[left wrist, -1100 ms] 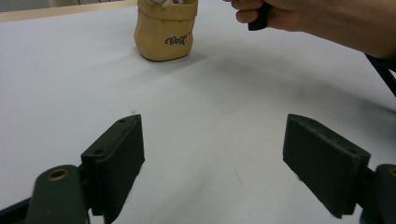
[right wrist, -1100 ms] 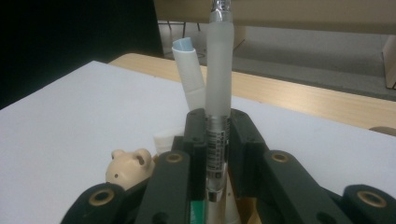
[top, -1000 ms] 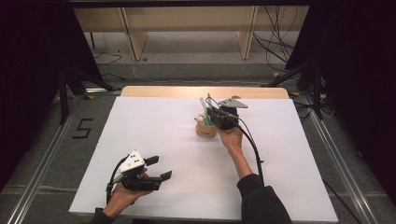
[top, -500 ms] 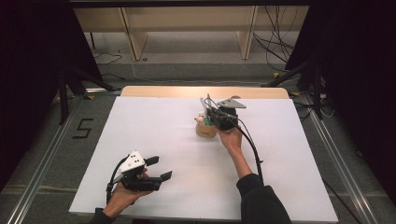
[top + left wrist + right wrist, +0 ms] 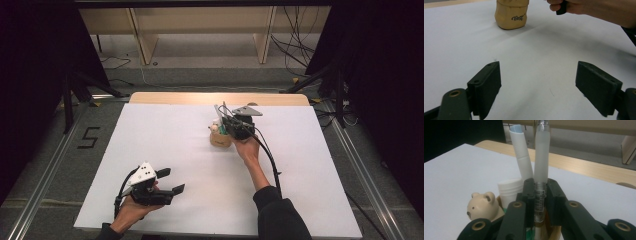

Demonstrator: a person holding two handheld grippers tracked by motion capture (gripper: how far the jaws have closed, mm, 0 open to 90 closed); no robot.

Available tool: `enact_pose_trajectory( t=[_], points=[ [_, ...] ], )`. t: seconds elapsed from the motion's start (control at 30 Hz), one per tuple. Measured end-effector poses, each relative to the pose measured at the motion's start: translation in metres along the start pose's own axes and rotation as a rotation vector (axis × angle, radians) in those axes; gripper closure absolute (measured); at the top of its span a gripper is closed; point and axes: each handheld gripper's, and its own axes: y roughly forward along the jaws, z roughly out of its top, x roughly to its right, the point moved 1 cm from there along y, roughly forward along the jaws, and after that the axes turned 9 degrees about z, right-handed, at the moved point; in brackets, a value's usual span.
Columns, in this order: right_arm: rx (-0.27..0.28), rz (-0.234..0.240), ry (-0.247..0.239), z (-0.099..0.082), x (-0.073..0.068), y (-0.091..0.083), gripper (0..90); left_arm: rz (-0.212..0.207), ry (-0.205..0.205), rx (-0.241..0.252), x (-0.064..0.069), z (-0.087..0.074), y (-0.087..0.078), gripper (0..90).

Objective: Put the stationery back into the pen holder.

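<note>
Your left gripper (image 5: 170, 181) rests at about 7 o'clock on the table (image 5: 165, 135), jaws apart on nothing. Farther out, near 12 o'clock, your right gripper (image 5: 540, 191) is clamped on a frosted pen (image 5: 541, 155), upright over the tan pouch (image 5: 510, 14). The pouch already holds a white pen (image 5: 521, 155), a tube (image 5: 510, 188) and a bear (image 5: 482, 205). What's left, by my reading: seat this pen or lift it clear, then let go.

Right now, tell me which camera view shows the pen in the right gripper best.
The right gripper view: the frosted pen stands upright, clamped between the jaws of the right gripper, its barcode label visible. The high view gives only thin sticks above the tan holder. The left gripper view catches the holder's lower part, not the pen.
</note>
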Motion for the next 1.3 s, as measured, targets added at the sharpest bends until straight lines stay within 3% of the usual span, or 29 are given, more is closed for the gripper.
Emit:
enact_pose_trajectory(
  t=[0.1,0.27,0.33,0.63,0.9,1.3],
  points=[
    [0.003,0.004,0.001,0.000,0.000,-0.001,78.6,0.000,-0.003,0.000,0.000,0.000,0.000,19.7],
    [0.004,0.016,0.030,0.002,0.001,-0.004,69.1,0.001,-0.002,0.000,0.000,0.000,0.000,19.7],
    [0.027,0.043,0.044,0.005,0.002,-0.009,67.0,0.000,-0.003,0.000,0.000,0.000,0.000,19.7],
    [0.082,0.084,0.075,0.016,0.003,-0.029,56.9,0.001,-0.009,0.003,0.000,0.000,0.000,19.7],
    [0.058,0.139,0.085,0.020,-0.002,-0.046,45.0,0.002,-0.016,0.006,-0.002,0.000,-0.001,19.7],
    [0.024,0.231,0.051,0.010,-0.020,-0.075,39.8,0.001,-0.036,0.013,-0.005,0.001,-0.002,19.7]
  ],
)
